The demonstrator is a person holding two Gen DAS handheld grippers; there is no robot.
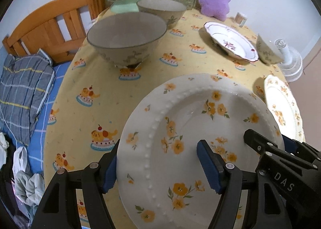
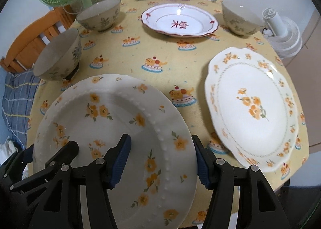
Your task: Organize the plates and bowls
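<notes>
Grippers straddle opposite rims of the beaded floral plate at the table's near edge, left gripper and right gripper each parted wide around it.

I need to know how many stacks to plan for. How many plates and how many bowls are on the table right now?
Plates: 3 (beaded yellow-flower plate, scalloped yellow-flower plate, red-trimmed plate)
Bowls: 3 (near-left bowl, far-left bowl, far-right bowl)
Total: 6
</notes>
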